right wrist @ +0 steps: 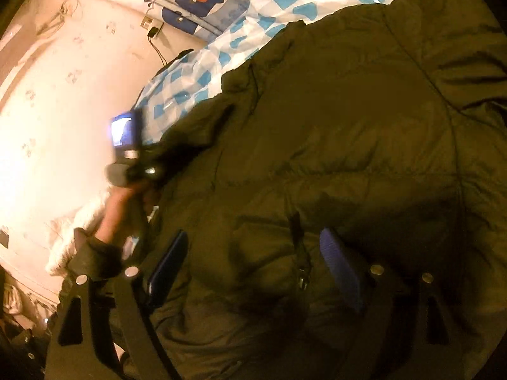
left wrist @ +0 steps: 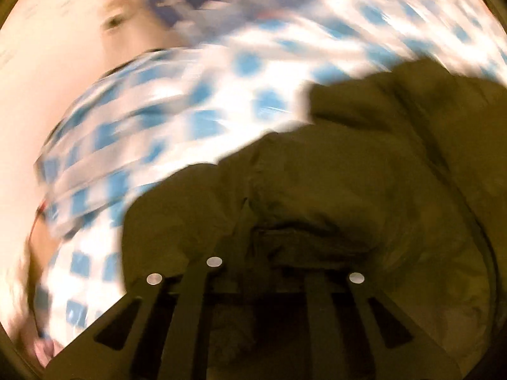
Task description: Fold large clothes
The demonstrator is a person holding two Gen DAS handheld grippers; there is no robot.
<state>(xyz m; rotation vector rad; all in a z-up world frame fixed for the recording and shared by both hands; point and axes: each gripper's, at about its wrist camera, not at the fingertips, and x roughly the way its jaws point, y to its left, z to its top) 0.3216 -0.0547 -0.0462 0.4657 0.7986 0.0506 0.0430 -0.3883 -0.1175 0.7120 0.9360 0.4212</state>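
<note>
A dark olive puffer jacket (left wrist: 364, 164) (right wrist: 332, 126) lies spread on a bed. In the left wrist view its fabric bunches up over my left gripper (left wrist: 259, 234), whose fingertips are buried in the folds; the jaws stand close together, shut on the jacket's cloth. The right wrist view shows that left gripper (right wrist: 171, 158) at the jacket's left edge, held by a hand (right wrist: 117, 209). My right gripper (right wrist: 253, 262) hovers over the jacket's middle, open, its blue pads (right wrist: 340, 266) wide apart. A zipper pull (right wrist: 301, 272) lies between them.
A blue-and-white checked sheet (left wrist: 177, 101) (right wrist: 196, 72) covers the bed under the jacket. A pale pink wall (right wrist: 63, 95) with a socket and cable (right wrist: 152, 31) runs along the left. A whale-print cloth (right wrist: 199, 0) lies at the head, something white and fluffy (right wrist: 76, 231) at lower left.
</note>
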